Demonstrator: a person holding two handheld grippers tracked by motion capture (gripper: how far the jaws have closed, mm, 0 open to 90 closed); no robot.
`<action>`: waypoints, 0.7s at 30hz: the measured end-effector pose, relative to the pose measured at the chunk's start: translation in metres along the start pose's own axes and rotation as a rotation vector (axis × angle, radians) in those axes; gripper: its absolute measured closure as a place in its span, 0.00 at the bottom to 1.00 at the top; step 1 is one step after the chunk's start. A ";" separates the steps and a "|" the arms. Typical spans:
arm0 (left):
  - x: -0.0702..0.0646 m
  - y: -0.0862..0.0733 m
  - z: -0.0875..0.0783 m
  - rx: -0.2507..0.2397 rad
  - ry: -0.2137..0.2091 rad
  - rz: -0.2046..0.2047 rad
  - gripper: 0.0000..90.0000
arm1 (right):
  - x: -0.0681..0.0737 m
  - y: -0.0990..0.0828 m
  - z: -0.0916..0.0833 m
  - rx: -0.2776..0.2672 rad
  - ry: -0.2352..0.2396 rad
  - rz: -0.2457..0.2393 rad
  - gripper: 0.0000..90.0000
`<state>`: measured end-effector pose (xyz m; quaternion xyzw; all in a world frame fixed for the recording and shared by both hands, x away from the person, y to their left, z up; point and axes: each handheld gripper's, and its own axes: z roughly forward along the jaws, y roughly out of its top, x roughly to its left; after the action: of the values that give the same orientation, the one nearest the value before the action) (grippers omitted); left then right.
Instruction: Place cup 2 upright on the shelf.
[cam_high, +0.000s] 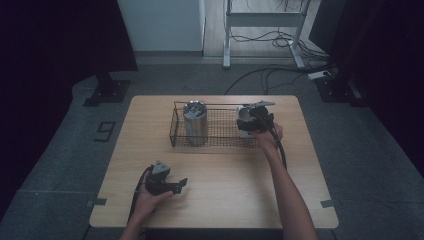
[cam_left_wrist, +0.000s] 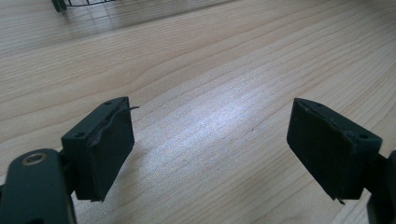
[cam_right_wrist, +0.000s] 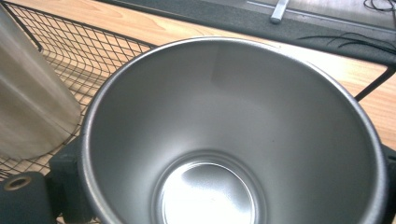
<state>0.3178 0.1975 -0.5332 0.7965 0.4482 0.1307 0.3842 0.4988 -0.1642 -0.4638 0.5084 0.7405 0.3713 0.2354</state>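
1. Over at the left, a hand is resting the left gripper (cam_high: 181, 185) on the bare wooden table (cam_high: 225, 200), near the front edge. In the left gripper view its two black jaws are standing spread wide, with nothing between them but wood grain; the pads (cam_left_wrist: 109, 149) are touching nothing. A thin frayed strip is peeling off the edge of the left-hand pad.

2. Moving toward the middle, a black wire basket (cam_high: 176, 131) is sitting on the far half of the table. A tall steel tumbler (cam_high: 195, 122) is standing upright in its left part, well apart from the left gripper.

3. At the right end of the basket, the right gripper (cam_high: 248, 121) is reaching in from the person's outstretched arm, its grey three-cornered plate on top. Its jaws are pinching a second steel cup (cam_right_wrist: 233, 140): in the right gripper view the cup's wall is sitting between the jaws, one jaw showing at the lower left pressed against the outside of the rim.

4. That cup is looking clean and empty, with a brushed, dull-shining inside, a round flat bottom catching light, and a dark rim. It is upright at the basket's right end; whether it is resting on the mesh I cannot tell.
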 end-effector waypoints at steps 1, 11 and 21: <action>0.000 0.000 0.000 0.001 0.000 0.000 0.17 | 0.000 -0.001 0.001 0.001 -0.002 0.003 0.08; -0.001 -0.001 0.002 0.008 -0.001 0.001 0.17 | -0.004 -0.010 0.011 0.025 -0.008 0.012 0.08; -0.001 -0.001 0.003 0.017 -0.006 0.003 0.17 | -0.001 -0.011 0.014 0.035 -0.011 0.008 0.08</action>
<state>0.3184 0.1958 -0.5361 0.8007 0.4470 0.1252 0.3787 0.5022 -0.1630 -0.4812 0.5177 0.7435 0.3562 0.2290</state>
